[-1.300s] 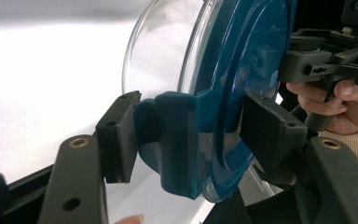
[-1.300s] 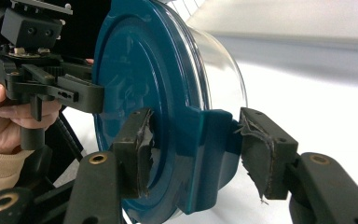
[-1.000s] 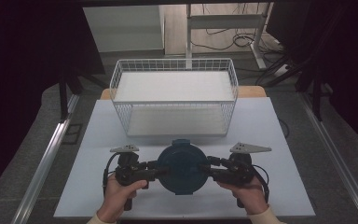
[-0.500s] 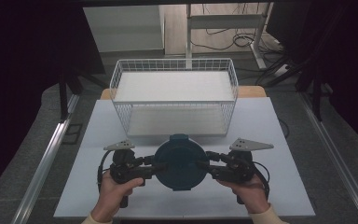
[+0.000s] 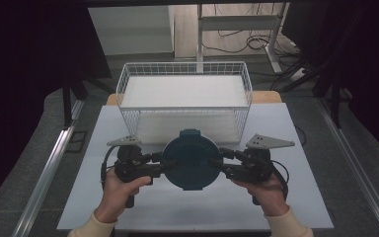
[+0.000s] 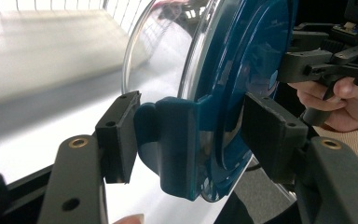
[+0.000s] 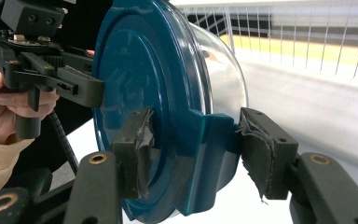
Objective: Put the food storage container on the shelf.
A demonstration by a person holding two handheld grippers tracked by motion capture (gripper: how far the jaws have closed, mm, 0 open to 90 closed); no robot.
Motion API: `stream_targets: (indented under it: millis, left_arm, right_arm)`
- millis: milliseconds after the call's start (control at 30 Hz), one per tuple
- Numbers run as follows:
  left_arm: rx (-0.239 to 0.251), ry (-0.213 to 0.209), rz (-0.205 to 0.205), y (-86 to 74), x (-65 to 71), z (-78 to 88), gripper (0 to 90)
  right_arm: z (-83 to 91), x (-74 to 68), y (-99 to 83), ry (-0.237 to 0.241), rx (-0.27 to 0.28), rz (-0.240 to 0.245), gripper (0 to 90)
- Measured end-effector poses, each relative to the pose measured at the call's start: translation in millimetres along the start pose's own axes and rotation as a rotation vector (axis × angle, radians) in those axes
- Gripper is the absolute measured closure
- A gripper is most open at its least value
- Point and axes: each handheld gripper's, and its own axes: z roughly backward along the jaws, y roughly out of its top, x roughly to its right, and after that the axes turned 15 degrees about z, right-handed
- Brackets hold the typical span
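The person is gripping a round clear glass container with a dark teal plastic clip-on lid (image 5: 192,159) from both sides, one tool on each latch tab. The left tool (image 5: 161,164) is clamping its pads on the lid's left clip, and the right tool (image 5: 223,165) is pinching the opposite clip the same way, so the load is shared evenly and the container is kept level. It is hanging above the white table (image 5: 296,197), lid upward, just in front of the white wire basket (image 5: 185,94), apart from it. Holding it by the sturdy clips, not the slick glass, is probably meant to stop it slipping while it is being carried, likely toward the basket.
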Motion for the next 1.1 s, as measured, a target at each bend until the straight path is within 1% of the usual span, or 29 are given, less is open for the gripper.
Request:
stream_targets:
  millis: [133,167,233,333,433,600,867,967,1033,1100]
  left_arm:
    - [0.013,-0.003,-0.021,13.1,5.9,6.8,38.7]
    - [0.015,-0.006,-0.017,16.6,7.7,8.8,38.8]
    - [0.024,-0.014,-0.033,25.0,10.7,13.0,38.8]
    - [0.037,-0.018,-0.039,34.6,14.9,17.9,38.8]
    - [0.045,-0.018,-0.047,45.0,18.4,22.7,38.9]
    - [0.051,-0.009,-0.058,62.5,23.9,28.3,39.0]
    - [0.055,-0.003,-0.076,91.6,30.1,30.4,39.2]
    - [0.054,0.005,-0.082,106.3,32.7,29.6,39.3]
    - [0.056,0.008,-0.078,115.1,34.1,29.4,39.4]
    - [0.058,0.013,-0.080,126.2,35.5,29.1,39.4]
  right_arm:
    - [2.0,2.1,16.4,-0.004,0.016,0.020,46.0]
    - [2.9,2.0,21.3,-0.007,0.017,0.024,46.1]
    - [4.6,2.1,32.4,-0.013,0.027,0.044,46.0]
    - [5.8,3.7,45.4,-0.019,0.037,0.065,46.1]
    - [6.5,5.6,57.9,-0.025,0.040,0.075,46.1]
    - [5.3,11.2,74.6,-0.025,0.058,0.077,46.0]
    - [4.2,25.1,95.7,-0.027,0.080,0.077,46.1]
    - [3.4,34.1,104.9,-0.027,0.081,0.069,46.1]
    - [2.1,40.3,111.6,-0.024,0.085,0.060,46.1]
    - [1.3,47.0,118.5,-0.023,0.090,0.063,46.1]
